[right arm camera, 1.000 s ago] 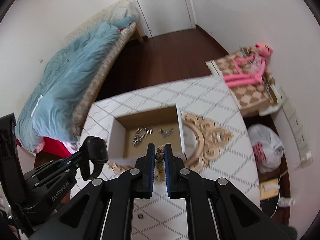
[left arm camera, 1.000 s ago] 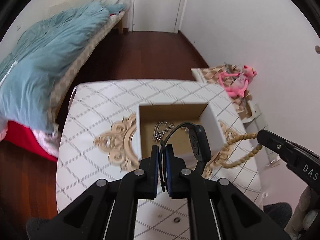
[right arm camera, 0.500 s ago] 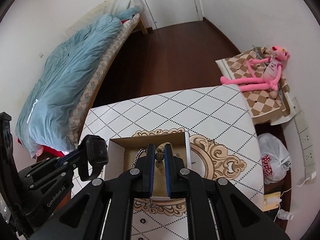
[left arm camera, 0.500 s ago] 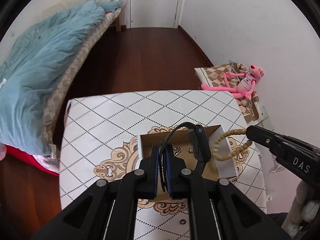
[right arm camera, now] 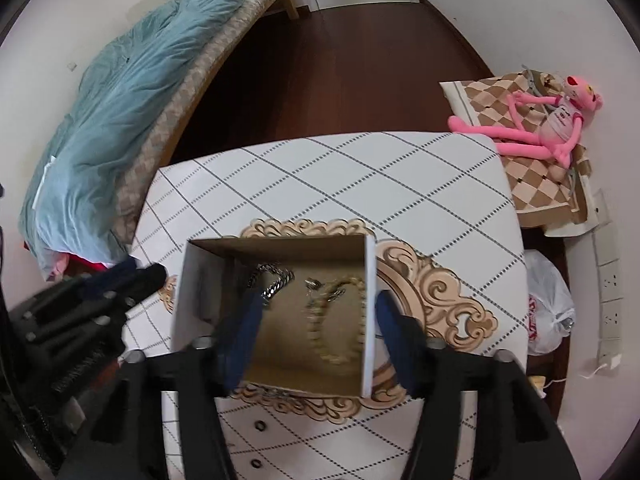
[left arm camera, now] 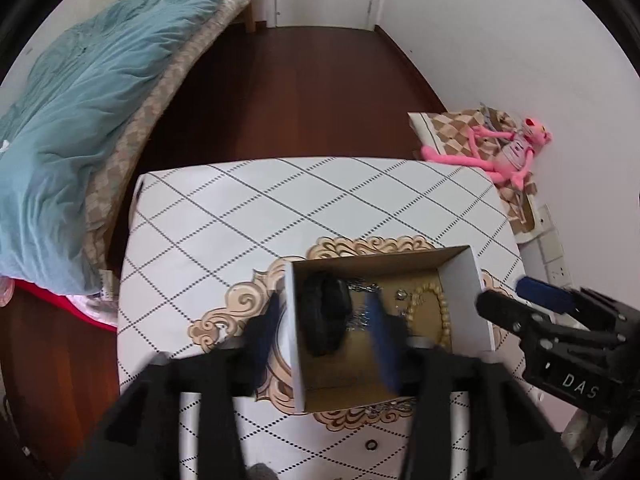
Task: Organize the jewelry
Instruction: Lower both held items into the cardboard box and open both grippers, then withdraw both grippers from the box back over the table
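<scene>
Left gripper (left arm camera: 326, 330) jaws opening over the box (left arm camera: 478, 280), watch (left arm camera: 325, 320) loose inside, right gripper (right arm camera: 316, 332) jaws opening above bead bracelet (right arm camera: 340, 320), nothing held

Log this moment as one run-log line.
left gripper: opening, black watch dropped in box | right gripper: opening, bead bracelet released in box | next: withdraw

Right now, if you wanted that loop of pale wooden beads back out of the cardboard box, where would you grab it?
Probably from straight above: the white-sided cardboard box walls off every side. The pale wooden bead loop lies flat, so pinch across one strand on its left arc, away from the right wall it hugs.
</scene>
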The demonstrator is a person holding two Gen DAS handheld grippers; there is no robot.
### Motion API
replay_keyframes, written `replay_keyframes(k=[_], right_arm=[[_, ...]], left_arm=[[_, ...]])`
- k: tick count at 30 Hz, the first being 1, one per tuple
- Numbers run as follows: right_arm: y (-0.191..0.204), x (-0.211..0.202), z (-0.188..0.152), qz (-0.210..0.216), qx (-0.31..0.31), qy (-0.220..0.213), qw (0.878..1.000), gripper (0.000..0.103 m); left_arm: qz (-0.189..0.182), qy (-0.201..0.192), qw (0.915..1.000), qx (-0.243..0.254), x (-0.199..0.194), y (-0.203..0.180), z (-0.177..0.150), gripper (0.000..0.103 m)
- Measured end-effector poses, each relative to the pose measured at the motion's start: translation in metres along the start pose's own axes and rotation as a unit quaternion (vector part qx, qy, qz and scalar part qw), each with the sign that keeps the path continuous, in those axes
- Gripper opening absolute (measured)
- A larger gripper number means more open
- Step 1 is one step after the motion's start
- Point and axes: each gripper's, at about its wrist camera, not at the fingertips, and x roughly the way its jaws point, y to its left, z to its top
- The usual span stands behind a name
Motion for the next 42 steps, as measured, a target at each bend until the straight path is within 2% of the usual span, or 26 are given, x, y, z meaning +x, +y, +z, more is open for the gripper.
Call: replay_keyframes(k=[1,3,4,5,6,7,10,15,24,34,42], right_arm=[[-0.001,0.0,-0.004,-0.012,-0.004,0.001,1.0,0.062],[-0.002,0.001,-0.01,-0.042,-0.013,-0.002,0.999,0.071],[-0.002,0.002,-0.014,-0.057,-0.016,-0.002,0.998,0.083],[-0.003,0.002,-0.016,-0.064,-0.018,-0.001,0.998,0.091],[-0.003,0.004,-0.019,-0.069,-0.019,0.001,0.997,0.091],[-0.003,0.005,-0.023,-0.075,-0.019,0.002,0.997,0.092],[0.0,0.007,-0.031,-0.092,-0.025,0.0,0.995,0.1],[0.001,0.008,-0.039,-0.103,-0.021,-0.008,0.994,0.1],[0.008,-0.012,-0.05,-0.111,-0.016,-0.03,0.993,0.1],[0.018,-0.065,-0.07,-0.123,-0.008,-0.083,0.989,0.1],[0.029,-0.115,-0.092,-0.113,-0.006,-0.124,0.986,0.1]], left_arm=[[0.009,-0.004,1.0,-0.002,-0.002,0.003,-0.002,0.073],[0.02,-0.007,0.9998,-0.005,-0.003,0.008,-0.005,0.078],[0.031,-0.005,0.9995,-0.007,-0.002,0.011,-0.007,0.082],[0.04,-0.004,0.9992,-0.007,0.0,0.012,-0.009,0.088],[0.048,-0.004,0.9988,-0.008,0.001,0.014,-0.013,0.1],[0.053,-0.007,0.9985,-0.009,0.002,0.016,-0.016,0.102],[0.069,-0.011,0.9975,-0.011,0.004,0.02,-0.029,0.102],[0.085,-0.016,0.9962,-0.015,0.003,0.026,-0.042,0.102],[0.091,-0.035,0.9951,-0.018,-0.017,0.024,-0.048,0.102],[0.101,-0.081,0.9915,-0.01,-0.069,0.014,-0.065,0.102],[0.091,-0.111,0.9895,-0.016,-0.111,0.012,-0.082,0.102]])
